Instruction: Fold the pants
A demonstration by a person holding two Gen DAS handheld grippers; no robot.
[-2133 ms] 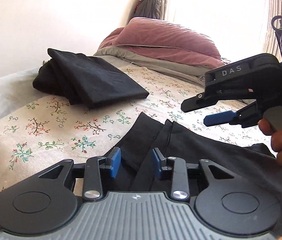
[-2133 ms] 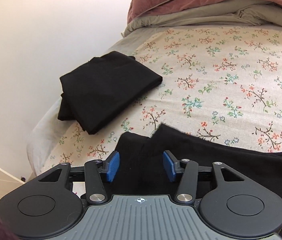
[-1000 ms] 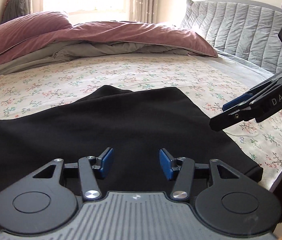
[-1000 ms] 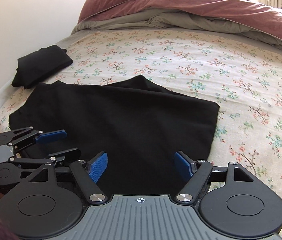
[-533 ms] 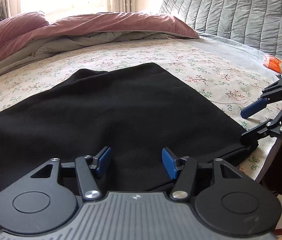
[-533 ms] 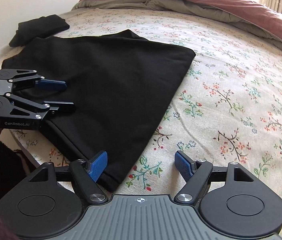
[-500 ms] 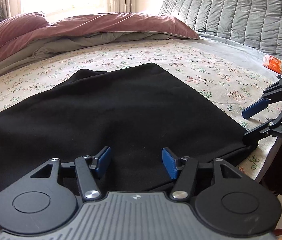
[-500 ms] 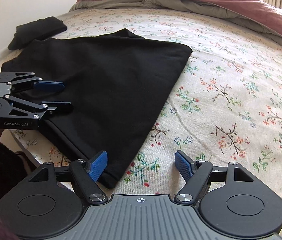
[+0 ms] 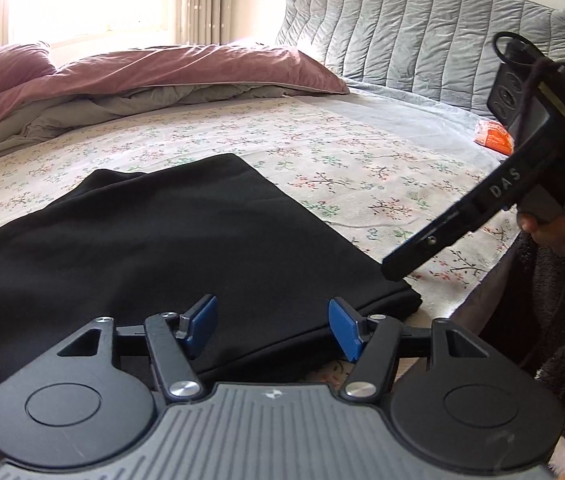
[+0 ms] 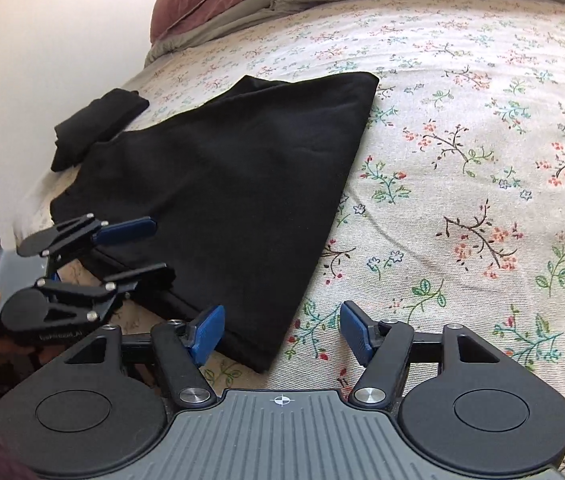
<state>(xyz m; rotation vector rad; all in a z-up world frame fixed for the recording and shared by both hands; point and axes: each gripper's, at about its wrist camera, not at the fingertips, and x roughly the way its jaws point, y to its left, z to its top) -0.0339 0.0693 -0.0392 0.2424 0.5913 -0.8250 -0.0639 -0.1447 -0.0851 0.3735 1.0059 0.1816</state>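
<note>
Pants (image 10: 234, 184) lie flat on the bed (image 10: 482, 160) as a broad black panel, judged partly folded with further folds left. Right gripper (image 10: 280, 334), jaws lately narrowing yet parted and empty, brackets the near corner; left gripper (image 9: 268, 326), jaws lately widening and empty, sits at the near hem. Beyond, a folded black garment (image 10: 94, 128) lies just past the pants' far end.

Both hand-held grippers (image 9: 268, 328) (image 10: 280, 334) agape, empty
</note>
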